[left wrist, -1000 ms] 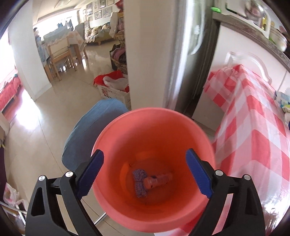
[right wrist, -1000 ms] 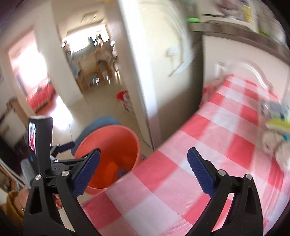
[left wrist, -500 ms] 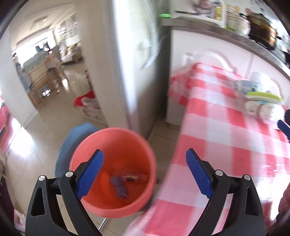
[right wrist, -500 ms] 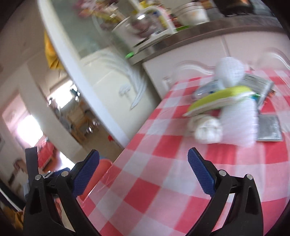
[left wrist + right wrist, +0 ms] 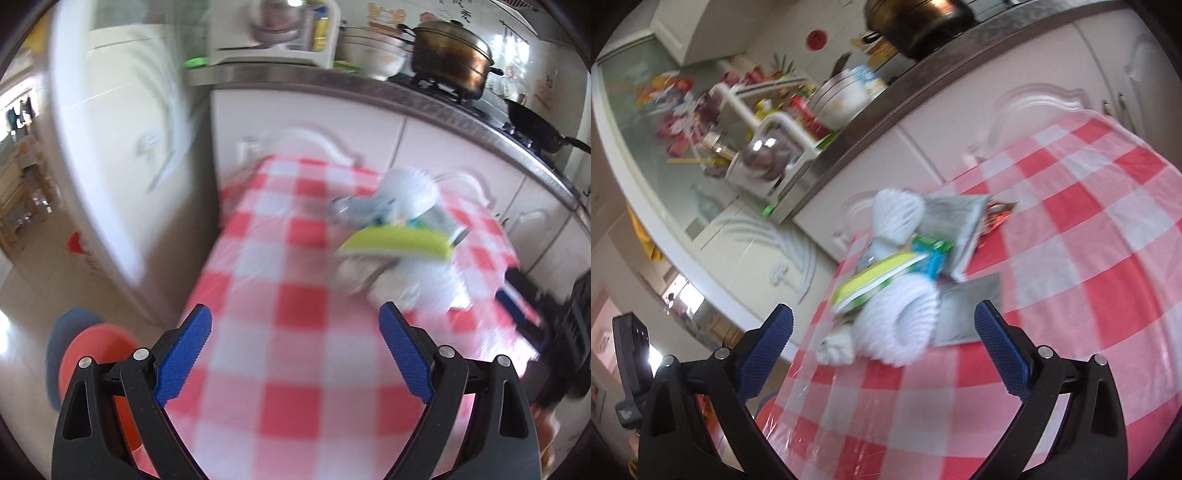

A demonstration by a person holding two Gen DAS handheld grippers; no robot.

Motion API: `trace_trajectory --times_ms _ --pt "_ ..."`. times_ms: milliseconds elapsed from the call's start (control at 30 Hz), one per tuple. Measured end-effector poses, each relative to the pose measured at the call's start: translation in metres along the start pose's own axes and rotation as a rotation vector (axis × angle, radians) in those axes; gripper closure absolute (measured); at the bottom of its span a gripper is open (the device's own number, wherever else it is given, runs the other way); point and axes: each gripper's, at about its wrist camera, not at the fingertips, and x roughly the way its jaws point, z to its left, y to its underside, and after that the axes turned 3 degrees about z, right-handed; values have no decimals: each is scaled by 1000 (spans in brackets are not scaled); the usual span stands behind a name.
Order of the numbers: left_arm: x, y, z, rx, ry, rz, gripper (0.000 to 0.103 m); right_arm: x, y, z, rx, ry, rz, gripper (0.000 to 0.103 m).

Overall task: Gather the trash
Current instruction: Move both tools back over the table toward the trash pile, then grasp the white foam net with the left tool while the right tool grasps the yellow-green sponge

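Left gripper (image 5: 295,347) and right gripper (image 5: 882,347): fingers spread wide, nothing between them. Trash heap (image 5: 905,280) piled near the table's (image 5: 295,406) far edge: white foam net, yellow-green packet, silver pouch. Print on wrappers too blurred to read. Red bucket (image 5: 92,354) on floor off the table's left corner.

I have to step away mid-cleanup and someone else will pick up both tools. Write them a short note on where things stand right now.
Left tongs: open, empty, over the near part of the checked table.
Right tongs: open, empty, facing the trash pile.
Trash: white foam netting, a yellow-green packet, silver wrappers and a crumpled tissue lie heaped on the table's far half.
Bucket: red, on the floor off the table's left edge; its contents are not visible now.
Done: nothing is held.
Left: pick up every piece in the pile and drop it in the bucket.
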Motion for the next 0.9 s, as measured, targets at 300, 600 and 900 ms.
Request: trace_trajectory --times_ms 300,600,900 --pt "78 -96 -86 173 259 48 12 -10 -16 -47 107 13 -40 4" --pt "148 -136 -134 449 230 98 12 -8 -18 -60 123 6 -37 4" --pt "196 -148 -133 370 243 159 28 -7 -17 -69 161 9 -42 4"
